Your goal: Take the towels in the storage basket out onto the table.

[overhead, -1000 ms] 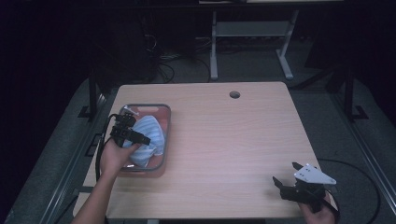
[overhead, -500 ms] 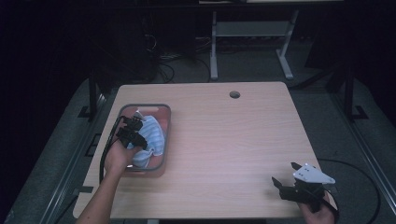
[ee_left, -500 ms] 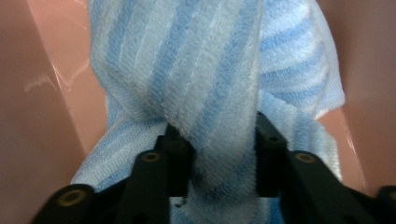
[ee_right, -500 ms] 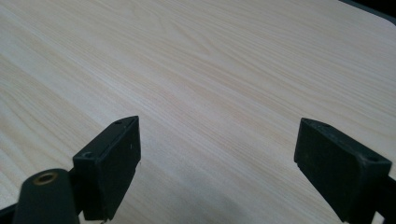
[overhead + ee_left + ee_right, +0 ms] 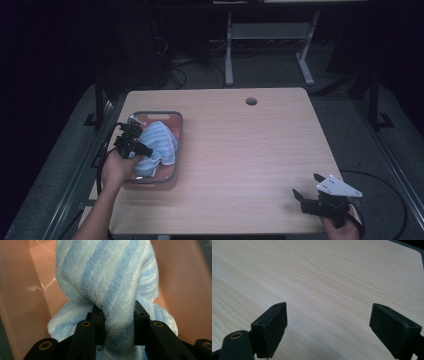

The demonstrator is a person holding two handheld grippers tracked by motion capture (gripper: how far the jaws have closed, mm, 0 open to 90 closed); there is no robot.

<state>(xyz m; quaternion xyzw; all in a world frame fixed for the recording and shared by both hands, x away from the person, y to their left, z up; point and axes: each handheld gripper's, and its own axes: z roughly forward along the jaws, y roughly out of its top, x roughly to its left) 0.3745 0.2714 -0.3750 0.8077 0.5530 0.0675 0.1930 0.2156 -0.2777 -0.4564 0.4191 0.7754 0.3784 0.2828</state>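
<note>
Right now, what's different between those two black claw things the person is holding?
The left gripper is shut on a blue-striped towel inside the pink bin; the right gripper is open and holds nothing. The left gripper sits at the table's left side over the bin, the right gripper near the bare front right corner of the table. Both have two black jaws and are held by hand.

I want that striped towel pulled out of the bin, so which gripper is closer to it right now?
Left. The left gripper is shut on the striped towel in the pink bin; the right gripper waits open near the table's opposite near corner.
</note>
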